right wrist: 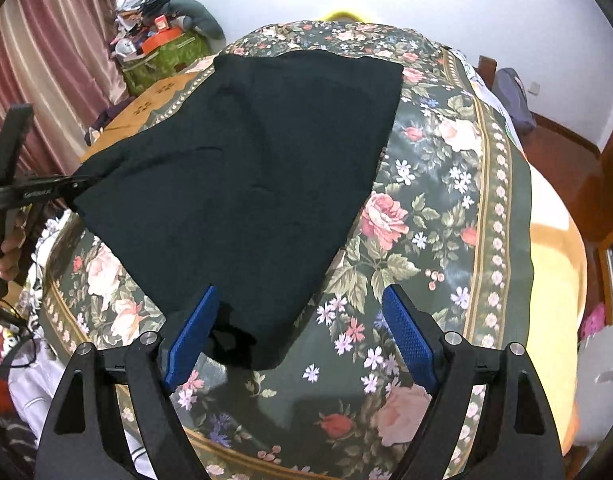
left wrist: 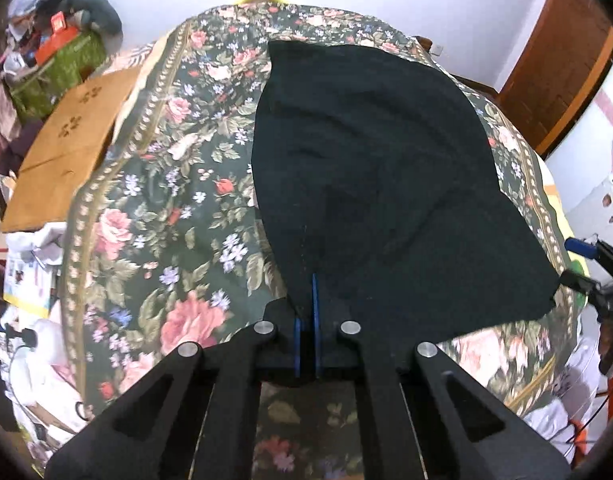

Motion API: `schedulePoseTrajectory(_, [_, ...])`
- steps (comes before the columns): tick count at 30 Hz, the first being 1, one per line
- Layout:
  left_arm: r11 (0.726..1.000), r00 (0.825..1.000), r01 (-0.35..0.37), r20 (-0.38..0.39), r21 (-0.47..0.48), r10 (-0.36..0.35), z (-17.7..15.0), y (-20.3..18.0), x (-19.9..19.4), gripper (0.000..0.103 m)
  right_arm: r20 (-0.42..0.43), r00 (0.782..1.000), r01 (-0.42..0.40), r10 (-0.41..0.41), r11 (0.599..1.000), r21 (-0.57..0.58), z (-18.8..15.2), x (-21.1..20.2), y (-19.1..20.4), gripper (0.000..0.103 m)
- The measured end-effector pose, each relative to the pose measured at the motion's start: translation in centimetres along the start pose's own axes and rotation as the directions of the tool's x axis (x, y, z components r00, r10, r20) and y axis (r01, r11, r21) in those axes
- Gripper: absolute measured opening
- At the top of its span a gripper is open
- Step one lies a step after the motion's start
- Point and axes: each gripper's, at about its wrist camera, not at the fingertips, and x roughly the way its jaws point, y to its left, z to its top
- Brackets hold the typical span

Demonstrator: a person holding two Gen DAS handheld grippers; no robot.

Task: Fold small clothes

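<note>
A black garment (left wrist: 378, 168) lies spread flat on a floral cloth (left wrist: 154, 208). My left gripper (left wrist: 309, 284) is shut on the garment's near edge, its blue pads pressed together around the fabric. In the right wrist view the same garment (right wrist: 246, 168) fills the left middle, and my left gripper (right wrist: 72, 186) shows pinching its left corner. My right gripper (right wrist: 302, 304) is open, its blue pads (right wrist: 406, 336) spread wide over the garment's near corner, holding nothing. It also shows at the right edge of the left wrist view (left wrist: 582, 264), beside the garment's right corner.
A cardboard box (left wrist: 70, 136) sits left of the floral cloth, with a green bag (left wrist: 62, 68) and clutter behind it. Pink curtains (right wrist: 46, 60) hang at the left. A wooden door (left wrist: 562, 60) stands at the right. Papers and cables lie at the lower left.
</note>
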Motion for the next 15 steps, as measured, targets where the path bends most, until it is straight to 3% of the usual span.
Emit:
schedulePoseTrajectory(4, [0.999, 0.999, -0.024, -0.027, 0.038, 0.025, -1.1, -0.2, 0.4, 0.009, -0.011, 1.0, -0.013, 0.013, 1.0, 0.006, -0.4, 0.2, 0.2, 0.081])
schedulePoseTrajectory(10, [0.999, 0.999, -0.033, -0.035, -0.012, 0.033, -1.0, 0.8, 1.3, 0.047, -0.027, 0.999, -0.027, 0.027, 1.0, 0.016, -0.7, 1.1, 0.6, 0.081])
schedulePoseTrajectory(13, [0.998, 0.999, 0.021, -0.034, -0.055, -0.023, -0.5, 1.7, 1.0, 0.047, -0.034, 0.999, -0.031, 0.032, 0.999, 0.033, -0.7, 1.5, 0.6, 0.081])
schedulePoseTrajectory(15, [0.998, 1.0, 0.012, -0.001, -0.067, -0.012, -0.2, 2.0, 0.2, 0.049, -0.03, 0.999, -0.038, 0.039, 0.998, 0.04, -0.7, 1.5, 0.6, 0.081])
